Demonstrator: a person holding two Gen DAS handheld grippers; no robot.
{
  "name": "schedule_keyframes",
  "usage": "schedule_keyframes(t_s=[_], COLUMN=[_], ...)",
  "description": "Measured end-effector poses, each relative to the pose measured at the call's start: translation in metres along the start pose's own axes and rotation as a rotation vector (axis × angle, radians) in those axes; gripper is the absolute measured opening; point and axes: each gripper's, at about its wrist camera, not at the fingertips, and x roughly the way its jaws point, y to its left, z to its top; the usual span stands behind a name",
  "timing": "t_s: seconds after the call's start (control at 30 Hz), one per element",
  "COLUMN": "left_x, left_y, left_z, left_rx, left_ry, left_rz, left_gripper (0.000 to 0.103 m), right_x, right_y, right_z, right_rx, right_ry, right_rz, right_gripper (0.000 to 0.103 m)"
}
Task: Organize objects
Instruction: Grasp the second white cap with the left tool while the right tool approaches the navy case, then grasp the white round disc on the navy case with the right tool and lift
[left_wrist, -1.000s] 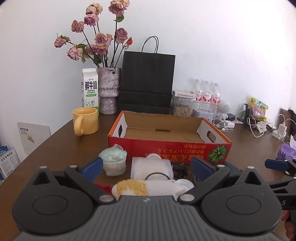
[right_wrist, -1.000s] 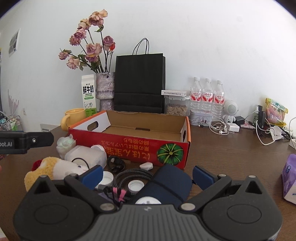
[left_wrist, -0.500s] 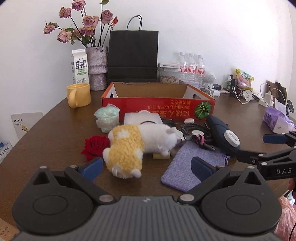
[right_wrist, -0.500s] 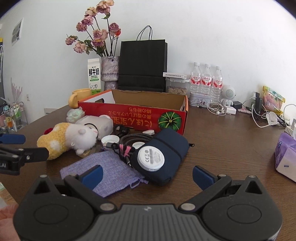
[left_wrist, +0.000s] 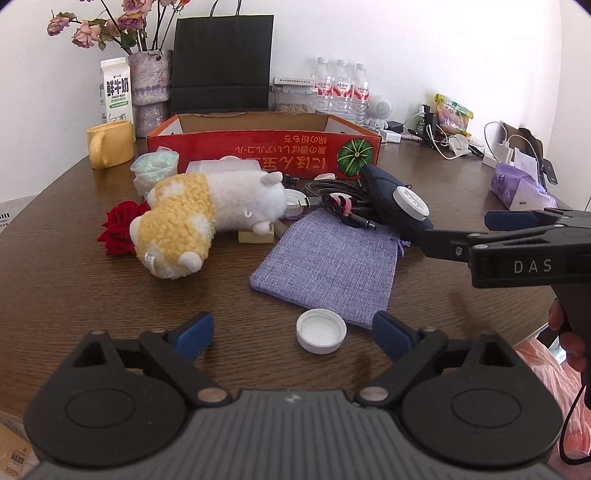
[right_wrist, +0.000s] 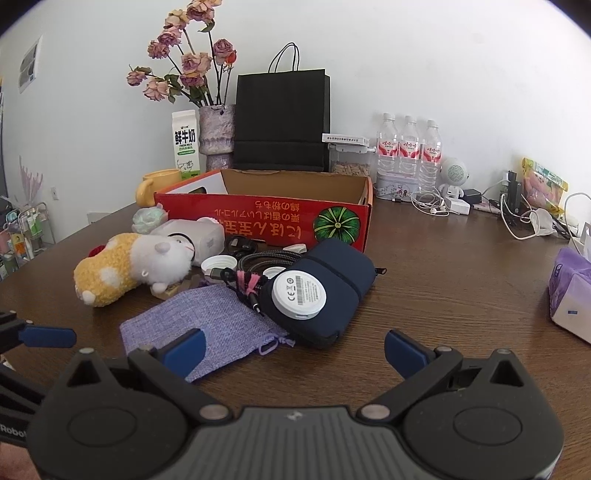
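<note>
Two grippers hover low over a dark wooden table (left_wrist: 74, 295), each with its blue-padded jaws spread and nothing between the pads. The left gripper (left_wrist: 291, 330) has just been narrowing its jaws a little, though they remain wide; a white bottle cap (left_wrist: 321, 331) lies open side up on the table between its fingertips, untouched by either pad. The right gripper (right_wrist: 293, 349) stands wide apart too, its left finger over the near edge of a lilac cloth pouch (right_wrist: 207, 325); whether it touches the cloth cannot be told. In the left wrist view that gripper reaches in from the right edge, held by a hand (left_wrist: 569, 332) of which only fingers show.

Just beyond the cap lies the pouch, flat on the table, its drawstring end beside a navy zip case (right_wrist: 332, 295) that carries a round white disc (right_wrist: 298, 295) on top. A black cable with a pink tie (right_wrist: 247, 282) is coiled against the case. To the left a yellow-and-white plush animal (left_wrist: 199, 221) lies on its side, with a red fabric rose (left_wrist: 120, 225) behind its yellow end and a small pale block (left_wrist: 256, 236) under its muzzle. More white caps and a white plastic container (right_wrist: 192, 234) sit behind it.

Farther back stands an open red cardboard box (left_wrist: 266, 151), printed with a green pumpkin. Left of it are a yellow mug (left_wrist: 110, 147), a milk carton (left_wrist: 115, 92) and a vase of dried roses (right_wrist: 216, 129); behind it a black paper bag (right_wrist: 282, 122) and three water bottles (right_wrist: 408, 147) stand against the white wall.
</note>
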Motion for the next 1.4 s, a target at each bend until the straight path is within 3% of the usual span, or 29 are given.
schedule_keyframes(t_s=[0.07, 0.13, 0.17, 0.2, 0.47, 0.9, 1.2, 1.27, 1.4], left_x=[0.001, 0.000, 0.000, -0.001, -0.001, -0.008, -0.009, -0.009, -0.008], left_y=[-0.002, -0.004, -0.005, -0.006, -0.006, 0.010, 0.019, 0.019, 0.020], left_z=[-0.001, -0.001, -0.002, -0.002, -0.004, 0.006, 0.016, 0.015, 0.015], left_rx=[0.015, 0.031, 0.038, 0.042, 0.049, 0.000, -0.017, -0.018, -0.019], left_ry=[-0.003, -0.012, -0.017, -0.020, -0.030, -0.103, -0.132, -0.133, -0.131], left_rz=[0.006, -0.006, -0.011, -0.014, -0.017, 0.042, 0.086, 0.086, 0.087], left_gripper=[0.075, 0.054, 0.034, 0.029, 0.029, 0.029, 0.029, 0.029, 0.029], right_x=[0.001, 0.002, 0.003, 0.003, 0.008, 0.014, 0.033, 0.038, 0.045], right_y=[0.000, 0.001, 0.001, 0.001, 0.002, -0.015, -0.016, -0.017, -0.015], right_z=[0.000, -0.001, -0.001, -0.001, -0.006, -0.007, 0.003, 0.006, 0.009], right_rx=[0.005, 0.005, 0.004, 0.004, 0.012, 0.114, 0.107, 0.116, 0.123], right_ry=[0.003, 0.005, 0.008, 0.009, 0.018, -0.085, -0.088, -0.090, -0.087], right_rz=[0.000, 0.003, 0.003, 0.005, 0.036, 0.135, 0.035, 0.037, 0.048], right_gripper=[0.103, 0.103, 0.103, 0.103, 0.103, 0.103, 0.103, 0.099, 0.080])
